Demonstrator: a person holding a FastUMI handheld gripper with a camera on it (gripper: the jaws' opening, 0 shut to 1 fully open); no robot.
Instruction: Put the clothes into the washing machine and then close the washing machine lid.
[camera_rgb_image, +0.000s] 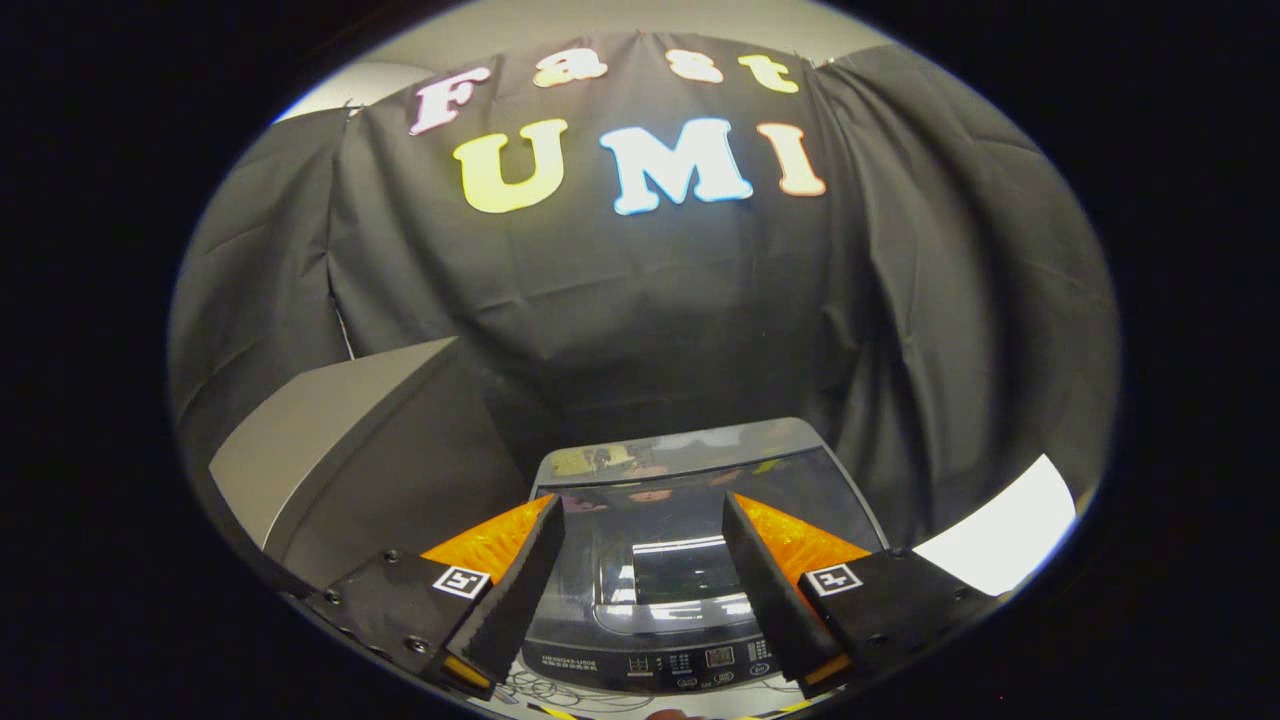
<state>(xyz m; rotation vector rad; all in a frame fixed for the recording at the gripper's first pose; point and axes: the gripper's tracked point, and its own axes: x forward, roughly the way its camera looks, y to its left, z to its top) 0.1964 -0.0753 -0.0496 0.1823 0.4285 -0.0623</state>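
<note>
While I've got the claw (643, 510) hanging up here, its two fingers (520, 590) are spread wide with nothing between them. Washing machine (690, 560) sits right below and just ahead of them, glass lid (680, 500) down flat, control panel (660, 665) at the near edge. Grey box (350, 470) stands just beside it, black cloth wall (600, 300) behind. Can't spot any clothes.

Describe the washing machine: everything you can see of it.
The washing machine is a top-loader seen from above, standing below the open gripper, whose fingers are spread with nothing between them. Its dark, glossy lid looks like tinted glass or plastic, lies flat and shut, and mirrors the lights. A control panel with small buttons runs along the near edge. A grey box stands beside it. The gripper does not appear to touch it.
</note>
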